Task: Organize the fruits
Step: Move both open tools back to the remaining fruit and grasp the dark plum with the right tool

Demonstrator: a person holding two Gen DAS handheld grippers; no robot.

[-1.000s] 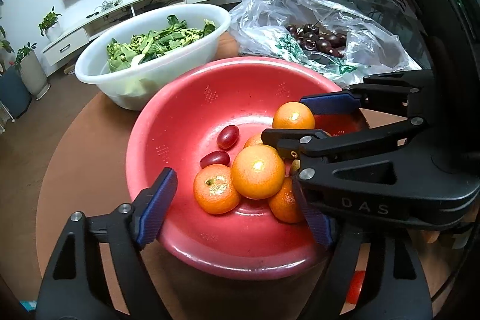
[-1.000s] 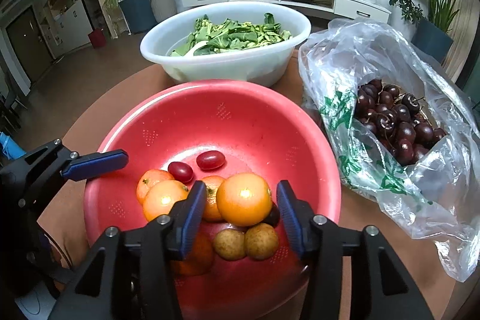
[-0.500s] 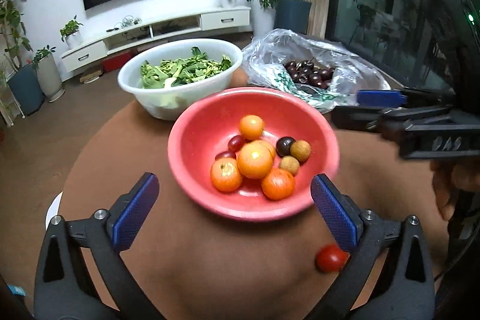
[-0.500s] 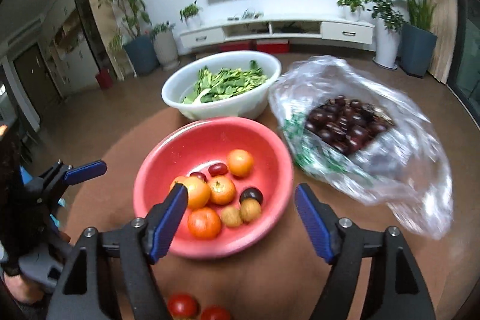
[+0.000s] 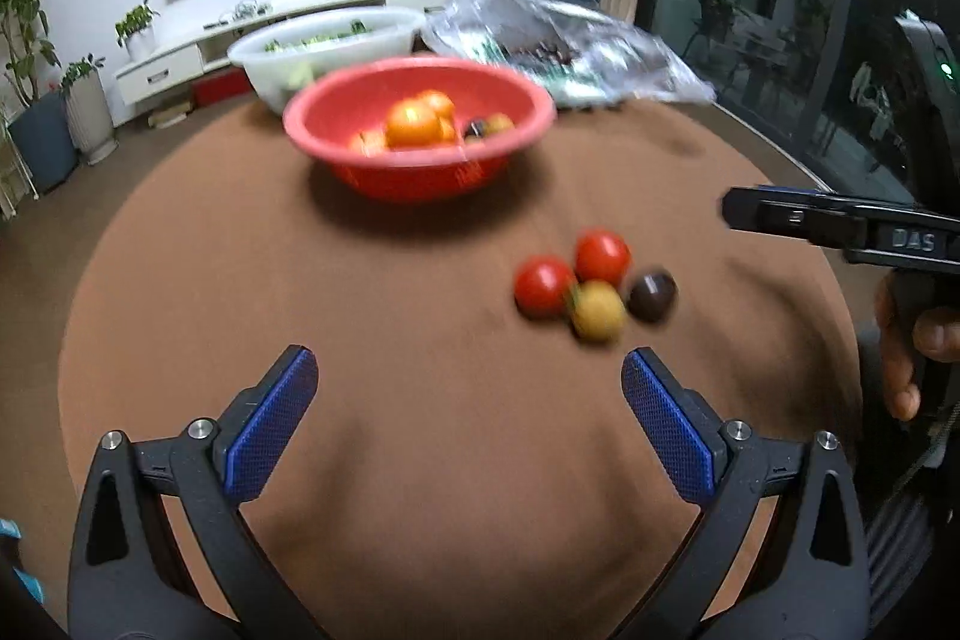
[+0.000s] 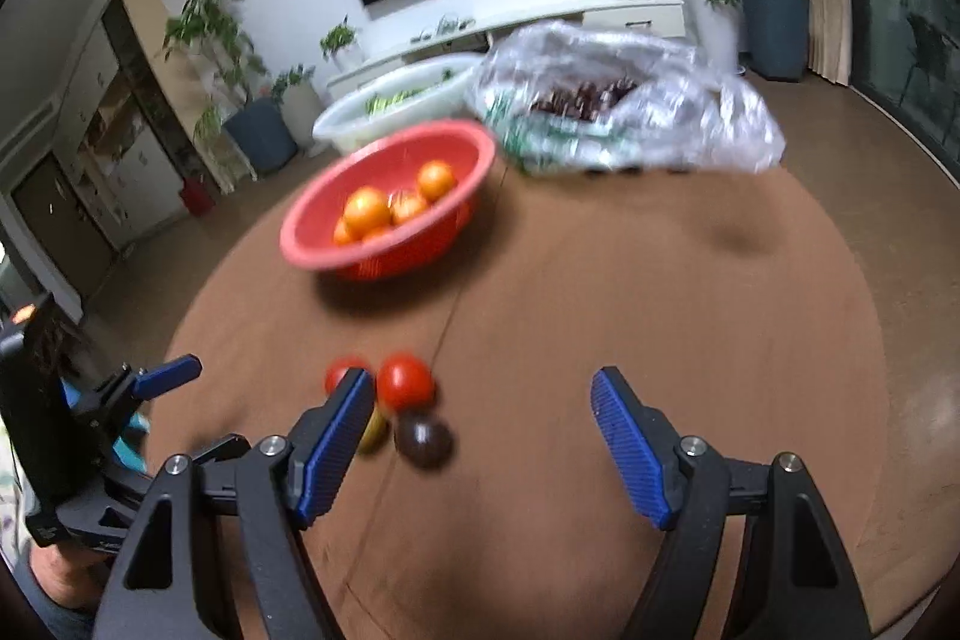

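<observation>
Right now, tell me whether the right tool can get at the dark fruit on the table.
Probably yes: the right tool is open and empty, and the dark fruit lies bare just ahead, a red tomato close beside it.

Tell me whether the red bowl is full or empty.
Partly filled, not full. The red bowl holds several oranges that sit below its rim, and bare inner wall shows above them. More small fruits lie outside it on the table.
</observation>
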